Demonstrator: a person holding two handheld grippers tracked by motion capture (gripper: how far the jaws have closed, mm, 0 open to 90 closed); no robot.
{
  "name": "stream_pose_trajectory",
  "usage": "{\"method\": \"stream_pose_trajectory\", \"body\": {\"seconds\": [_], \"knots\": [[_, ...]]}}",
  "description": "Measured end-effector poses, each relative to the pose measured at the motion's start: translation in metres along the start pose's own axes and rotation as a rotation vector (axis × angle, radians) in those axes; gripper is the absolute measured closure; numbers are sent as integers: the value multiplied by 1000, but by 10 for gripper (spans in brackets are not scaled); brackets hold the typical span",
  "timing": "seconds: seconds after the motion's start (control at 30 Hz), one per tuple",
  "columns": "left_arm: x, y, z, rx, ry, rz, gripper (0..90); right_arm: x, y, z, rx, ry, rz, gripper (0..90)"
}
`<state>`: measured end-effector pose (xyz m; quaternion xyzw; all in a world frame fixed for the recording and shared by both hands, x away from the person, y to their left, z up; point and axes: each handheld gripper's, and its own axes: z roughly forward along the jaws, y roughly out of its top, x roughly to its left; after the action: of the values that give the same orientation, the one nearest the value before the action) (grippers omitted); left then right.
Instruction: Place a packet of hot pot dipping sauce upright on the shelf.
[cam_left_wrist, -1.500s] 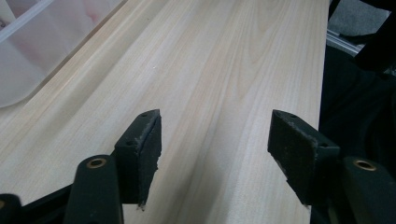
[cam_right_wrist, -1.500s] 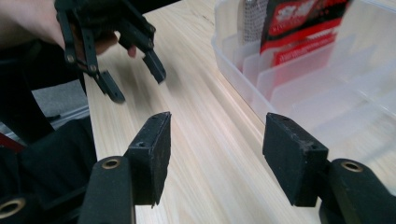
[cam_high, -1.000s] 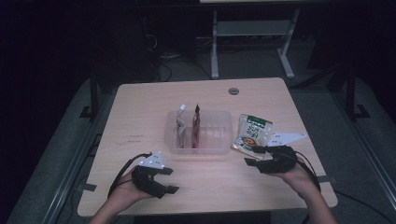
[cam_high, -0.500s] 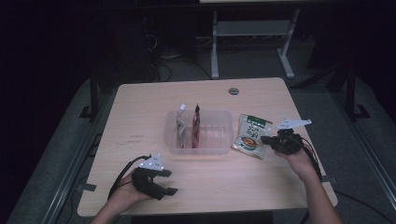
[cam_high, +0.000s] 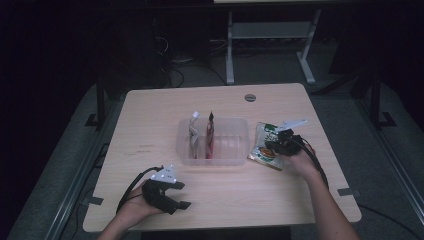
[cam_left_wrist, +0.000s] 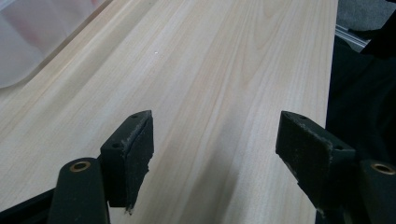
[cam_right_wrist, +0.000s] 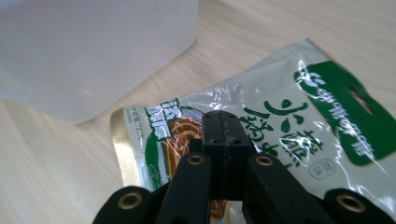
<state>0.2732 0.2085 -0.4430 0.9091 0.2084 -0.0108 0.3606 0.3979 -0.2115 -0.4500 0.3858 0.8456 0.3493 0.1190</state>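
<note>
A green and white snack packet (cam_high: 260, 156) (cam_right_wrist: 289, 116) lies flat on the table just right of a clear plastic bin (cam_high: 230, 161) (cam_right_wrist: 93, 51). My right gripper (cam_high: 272, 147) (cam_right_wrist: 224, 122) is over the middle of the packet, its jaws pressed together with nothing visible between the pads. I cannot tell whether the tips touch the packet. My left gripper (cam_high: 181, 196) (cam_left_wrist: 215, 149) rests open over bare wood near the front left of the table. The bin holds a white packet (cam_high: 194, 132) and a red packet (cam_high: 210, 136), both standing on edge.
The light wooden table (cam_high: 150, 115) has a round cable hole (cam_high: 250, 97) near its far edge. A corner of the bin (cam_left_wrist: 28, 42) lies ahead of the left gripper. Dark floor and a white frame (cam_high: 270, 35) lie beyond the table.
My right gripper has moved from the table's front right up and left onto the snack packet. The left gripper has stayed where it was, open.
</note>
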Motion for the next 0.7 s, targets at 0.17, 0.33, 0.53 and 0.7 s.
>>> {"method": "stream_pose_trajectory", "body": {"seconds": [0.17,0.33,0.53,0.7], "knots": [[3,-1,1,-3,-11,-17,273,2,2,10,42,10,-16,900],[5,-2,2,10,-6,-17,273,3,3,15,88,-8,-46,900],[2,-3,3,14,-13,-21,273,5,2,15,125,-36,-44,900],[3,-4,3,15,-18,-18,274,2,-4,8,142,-19,-37,900]]}}
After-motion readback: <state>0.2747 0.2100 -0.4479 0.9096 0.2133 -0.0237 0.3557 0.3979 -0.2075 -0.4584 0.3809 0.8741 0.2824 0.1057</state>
